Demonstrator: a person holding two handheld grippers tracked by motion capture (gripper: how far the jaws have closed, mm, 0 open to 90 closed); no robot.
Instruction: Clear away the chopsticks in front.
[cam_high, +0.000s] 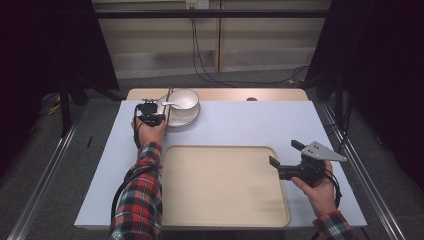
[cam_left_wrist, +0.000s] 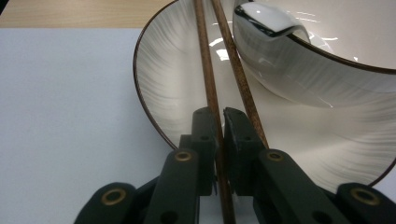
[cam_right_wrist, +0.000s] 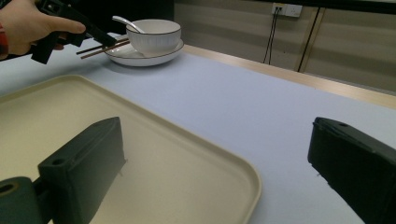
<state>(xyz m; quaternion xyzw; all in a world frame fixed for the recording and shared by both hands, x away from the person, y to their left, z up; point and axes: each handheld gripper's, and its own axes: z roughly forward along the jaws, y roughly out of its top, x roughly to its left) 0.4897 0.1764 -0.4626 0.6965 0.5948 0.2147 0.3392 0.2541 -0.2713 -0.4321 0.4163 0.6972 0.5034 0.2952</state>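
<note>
A pair of brown chopsticks lies across the rim of a white plate that holds a white bowl with a white spoon in it. My left gripper is shut on one chopstick, and the other stick runs along its right jaw. In the high view the left gripper is at the plate's left edge, far left of the table. My right gripper hovers open over the right rim of the beige tray, with nothing between its jaws.
The tray covers the near middle of the light grey table. A wooden strip runs along the table's far edge. Dark curtains stand at both sides, and cables hang down the back wall.
</note>
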